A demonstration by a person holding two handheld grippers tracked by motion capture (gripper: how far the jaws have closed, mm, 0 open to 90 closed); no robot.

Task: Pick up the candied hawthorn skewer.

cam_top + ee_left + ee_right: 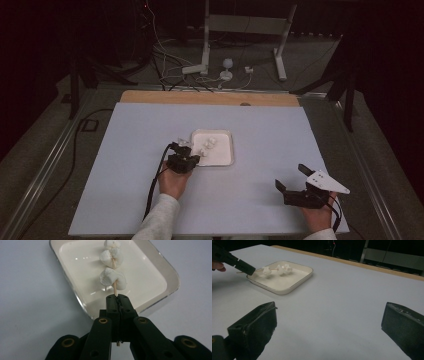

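Left claw point(117, 298) clamps the skewer point(114, 287) over the tray's near rim point(83, 307); right claw point(293, 179) gapes empty.

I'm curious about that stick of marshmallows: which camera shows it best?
The left gripper view: the skewer rises from the shut left gripper, three marshmallows clear over the white tray. The high view shows small white lumps; the right gripper view shows it sideways, far off.

A pale blue-grey table point(150, 200) with a wooden strip point(210, 98) along its twelve o'clock edge carries the things. A white square tray point(226, 159) rests directly on it, just nine o'clock of centre.
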